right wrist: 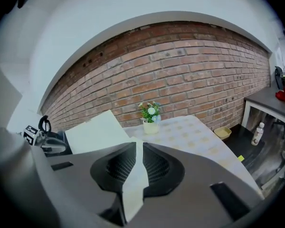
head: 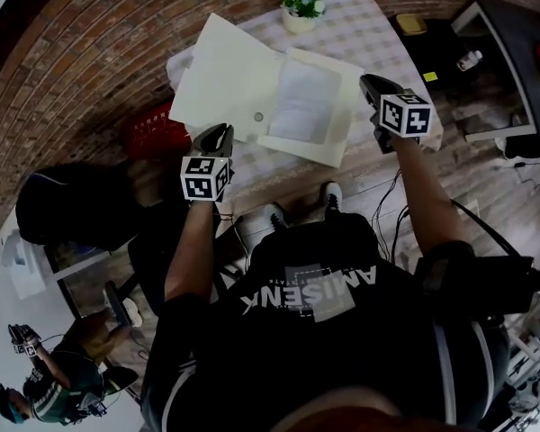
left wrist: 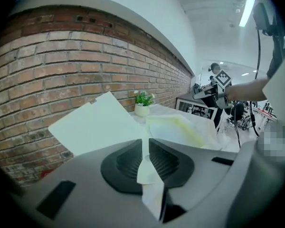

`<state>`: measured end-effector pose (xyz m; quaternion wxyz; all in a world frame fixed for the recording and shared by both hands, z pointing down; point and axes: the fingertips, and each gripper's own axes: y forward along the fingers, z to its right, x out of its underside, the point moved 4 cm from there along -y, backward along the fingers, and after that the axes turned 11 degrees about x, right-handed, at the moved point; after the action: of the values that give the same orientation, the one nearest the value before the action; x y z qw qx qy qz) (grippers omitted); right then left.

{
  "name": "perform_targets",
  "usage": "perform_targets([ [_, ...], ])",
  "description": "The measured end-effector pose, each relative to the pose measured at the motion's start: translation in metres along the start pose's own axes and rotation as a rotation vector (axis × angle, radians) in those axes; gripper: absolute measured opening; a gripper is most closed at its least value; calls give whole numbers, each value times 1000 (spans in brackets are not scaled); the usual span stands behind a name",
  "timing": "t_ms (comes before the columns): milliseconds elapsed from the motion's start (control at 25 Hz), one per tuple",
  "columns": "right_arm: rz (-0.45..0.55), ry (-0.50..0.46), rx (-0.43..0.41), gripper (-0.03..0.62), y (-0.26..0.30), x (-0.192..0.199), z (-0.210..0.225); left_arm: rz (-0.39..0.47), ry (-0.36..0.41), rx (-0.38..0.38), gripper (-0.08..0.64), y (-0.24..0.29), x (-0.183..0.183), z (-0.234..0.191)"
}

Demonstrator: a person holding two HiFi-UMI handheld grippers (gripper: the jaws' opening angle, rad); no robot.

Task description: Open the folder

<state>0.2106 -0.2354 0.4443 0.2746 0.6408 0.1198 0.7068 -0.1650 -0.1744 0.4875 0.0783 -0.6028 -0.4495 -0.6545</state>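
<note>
Folder (head: 229,79) sits spread open on the checked table (head: 378,43), its left cover tilted up. Left gripper (head: 220,135) pinches that cover's near edge, and right gripper (head: 367,82) pinches the folder's right edge. A potted plant (head: 300,3) stands behind.

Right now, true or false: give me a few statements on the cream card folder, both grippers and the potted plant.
1. The cream card folder lies shut on the checked tablecloth. False: it is open, with a white sheet showing inside.
2. The left gripper pinches a folder edge. True.
3. The right gripper is empty. False: a cream folder edge sits between its jaws.
4. The small white-flowered potted plant stands at the table's far end, apart from both grippers. True.
</note>
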Motion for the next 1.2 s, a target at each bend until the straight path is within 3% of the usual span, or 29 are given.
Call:
perform_targets([
  [160,39,-24,-33,71,-23,-16,-14,83,29,22,49,-3,-30,15],
  [440,122,-48,-79,64,-62,-43,-37,248,-4,92,22,-23,-83,40],
  [640,179,-65,-105,58,-86,-60,-52,335,-18,96,14,-40,-114,50],
  [880,253,-90,-94,52,-115,-77,-63,399,-18,58,14,-60,-141,59],
  [1080,300,-104,-83,51,-131,-89,-68,412,15,-26,12,-74,-153,62],
  [1200,323,-105,-74,48,-136,-95,-71,422,10,-38,12,-82,-156,62],
])
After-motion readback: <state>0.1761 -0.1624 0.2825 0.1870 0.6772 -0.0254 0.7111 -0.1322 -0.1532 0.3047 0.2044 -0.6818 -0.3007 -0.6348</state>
